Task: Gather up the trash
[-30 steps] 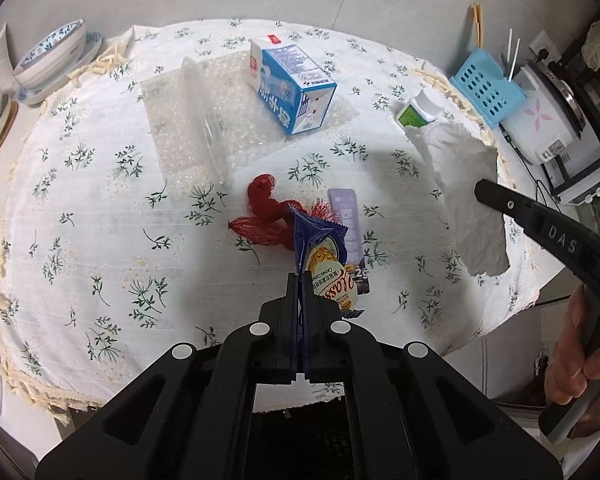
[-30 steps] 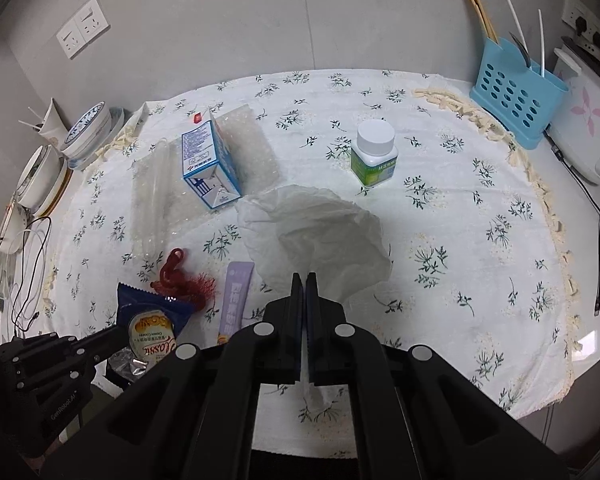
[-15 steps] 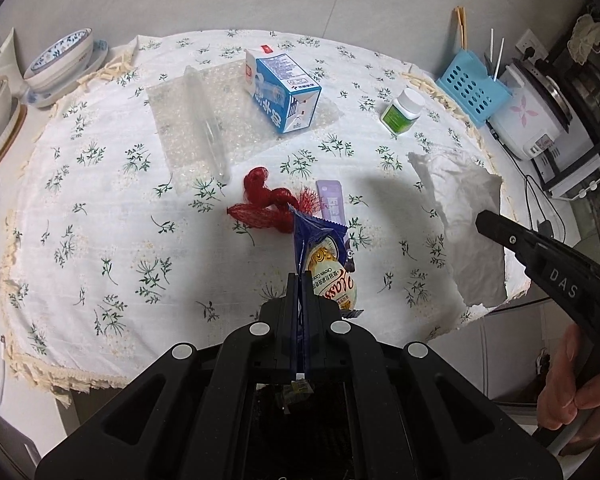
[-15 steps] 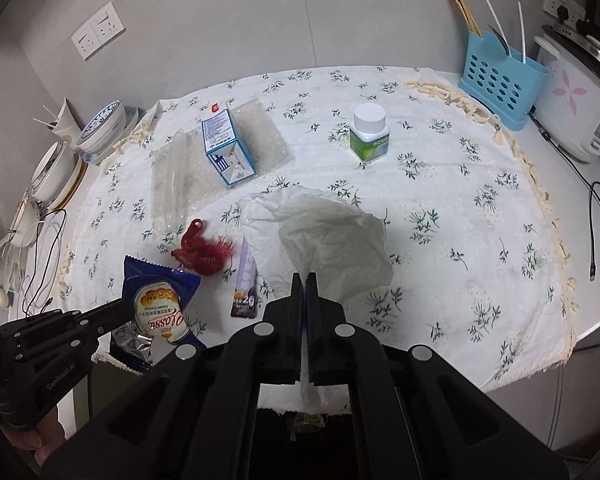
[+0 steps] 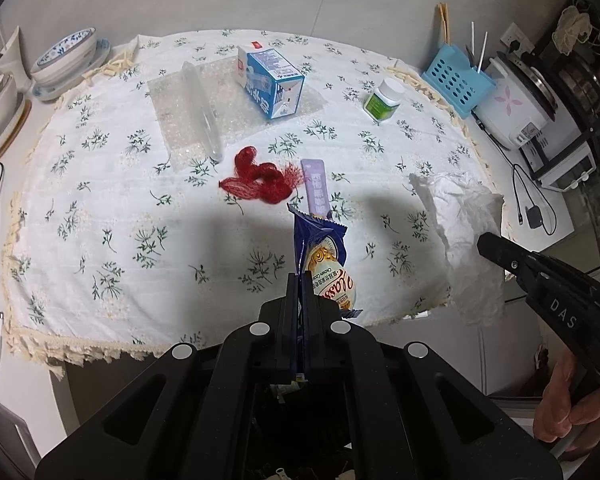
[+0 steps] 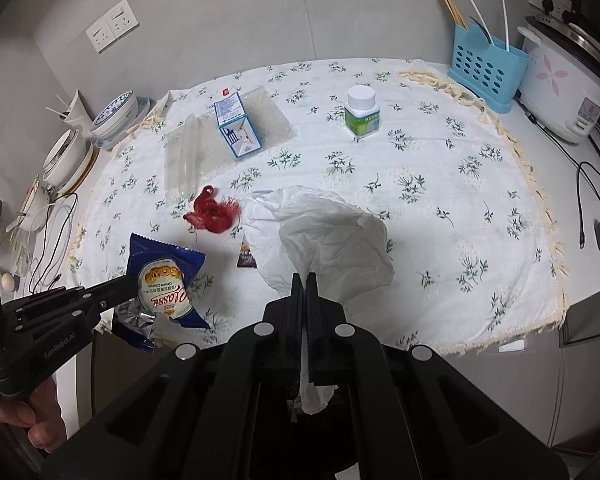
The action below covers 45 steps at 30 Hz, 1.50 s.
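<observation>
Left gripper [image 5: 299,280]: clamped on edge of blue snack wrapper [image 5: 324,264]; wrapper hangs clear above near edge of surface [image 5: 100,208], torn silver end dangling below in right wrist view. Right gripper [image 6: 304,280]: clamped on thin corner of white crumpled tissue [image 6: 324,236]; most of the sheet billows free ahead of the fingers, also lifted off the surface.

Left on surface: red mesh net [image 5: 260,180] touching purple sachet [image 5: 316,188] mid-cloth; blue-white milk carton [image 5: 272,80] standing on bubble wrap sheet [image 5: 184,120] at the back; green pill bottle [image 5: 382,100] upright to the right. No bin visible in either view.

Risks, judged:
- Tissue held by a narrow pinch only; likely to tear or slip out under a quick swing; loose bulk could snag on the tablecloth fringe.
- Wrapper film slick, gripped at one seam; could slide out if jerked; open torn end could shed crumbs, contents not visible.
- Both grippers full; nothing more can be picked up before a drop-off; drop point unseen, so a blind release could miss.
- Hanging tissue blocks part of right wrist view, hiding the sachet's upper end; poor aim on return.
- Cables near both ends of surface; snag hazard on a wide sweep.
</observation>
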{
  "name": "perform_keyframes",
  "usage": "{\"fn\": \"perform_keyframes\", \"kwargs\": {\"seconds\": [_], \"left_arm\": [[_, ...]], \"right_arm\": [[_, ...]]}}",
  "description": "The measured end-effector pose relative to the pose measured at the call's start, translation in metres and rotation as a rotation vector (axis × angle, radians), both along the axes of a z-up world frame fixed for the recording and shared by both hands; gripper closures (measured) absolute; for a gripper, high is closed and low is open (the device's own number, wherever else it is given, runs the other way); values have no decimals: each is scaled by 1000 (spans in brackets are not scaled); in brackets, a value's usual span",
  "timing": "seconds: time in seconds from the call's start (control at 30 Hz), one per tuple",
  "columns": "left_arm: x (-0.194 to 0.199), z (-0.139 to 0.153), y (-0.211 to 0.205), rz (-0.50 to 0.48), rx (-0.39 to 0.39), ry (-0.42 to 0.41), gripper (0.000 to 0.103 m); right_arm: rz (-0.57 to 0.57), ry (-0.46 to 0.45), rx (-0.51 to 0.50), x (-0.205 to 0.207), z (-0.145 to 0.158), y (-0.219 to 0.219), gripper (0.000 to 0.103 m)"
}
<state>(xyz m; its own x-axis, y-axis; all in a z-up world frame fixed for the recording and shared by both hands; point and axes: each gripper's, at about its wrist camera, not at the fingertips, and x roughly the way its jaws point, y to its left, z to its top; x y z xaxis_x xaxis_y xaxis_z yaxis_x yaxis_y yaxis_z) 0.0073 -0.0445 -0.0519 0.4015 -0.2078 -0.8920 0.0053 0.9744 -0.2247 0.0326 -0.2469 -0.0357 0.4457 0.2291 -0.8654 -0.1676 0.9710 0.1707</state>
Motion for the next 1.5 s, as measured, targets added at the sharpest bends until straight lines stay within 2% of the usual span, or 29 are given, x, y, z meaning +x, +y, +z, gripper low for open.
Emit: {"fn": "perform_keyframes", "kwargs": {"seconds": [0.37, 0.67, 1.03, 1.5], "left_arm": [[-35, -1, -8, 1, -8, 6, 102], [-68, -12, -16, 3, -3, 24, 102], [-103, -55, -26, -1, 13, 102, 102], [-122, -110, -33, 3, 48, 170, 102]], "right_arm": [[20, -4, -13, -37, 0, -6, 102], [53, 22, -16, -75, -15, -7, 102], [83, 100, -22, -110, -55, -8, 102], [103, 179, -39, -124, -107, -3, 102]]}}
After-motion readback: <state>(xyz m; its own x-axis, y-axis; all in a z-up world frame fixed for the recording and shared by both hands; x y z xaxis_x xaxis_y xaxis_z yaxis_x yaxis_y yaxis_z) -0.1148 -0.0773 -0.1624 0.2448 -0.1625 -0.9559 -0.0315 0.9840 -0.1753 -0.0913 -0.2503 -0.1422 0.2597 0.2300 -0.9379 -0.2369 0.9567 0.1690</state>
